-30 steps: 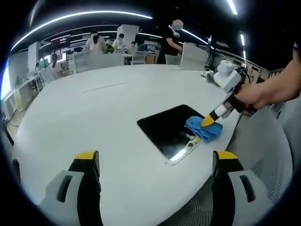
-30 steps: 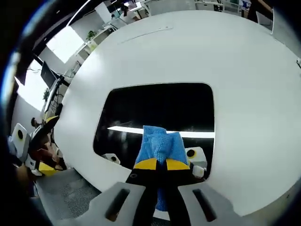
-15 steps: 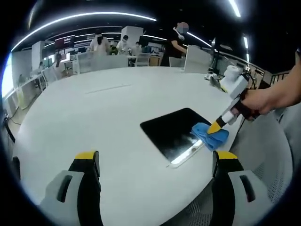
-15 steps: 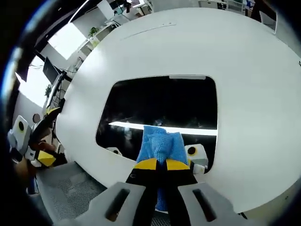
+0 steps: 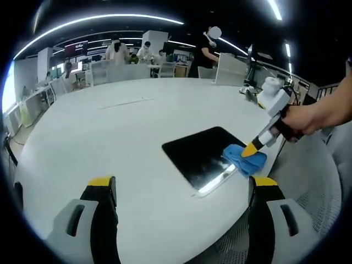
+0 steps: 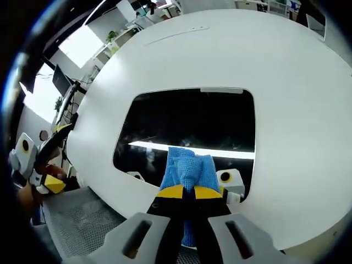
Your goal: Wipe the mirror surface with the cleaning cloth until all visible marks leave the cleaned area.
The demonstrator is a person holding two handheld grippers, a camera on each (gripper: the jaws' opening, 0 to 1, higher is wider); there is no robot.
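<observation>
Cloth (image 6: 187, 170), blue and bunched, sits clamped between the right gripper's (image 6: 184, 191) yellow-tipped jaws and presses on the near edge of the dark mirror (image 6: 187, 124). The mirror lies flat near the white tabletop's (image 6: 286, 110) edge. In the left gripper view the left gripper (image 5: 179, 184) hangs above the tabletop with jaws wide apart, gripping nothing, well short of the mirror.

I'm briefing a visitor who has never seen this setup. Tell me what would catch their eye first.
The dark mirror lying flat near the edge of the big white table stands out first. Next comes the bright blue cloth, pinched in the right gripper and pressed on the mirror's near edge. The left gripper hangs open above bare tabletop.
</observation>
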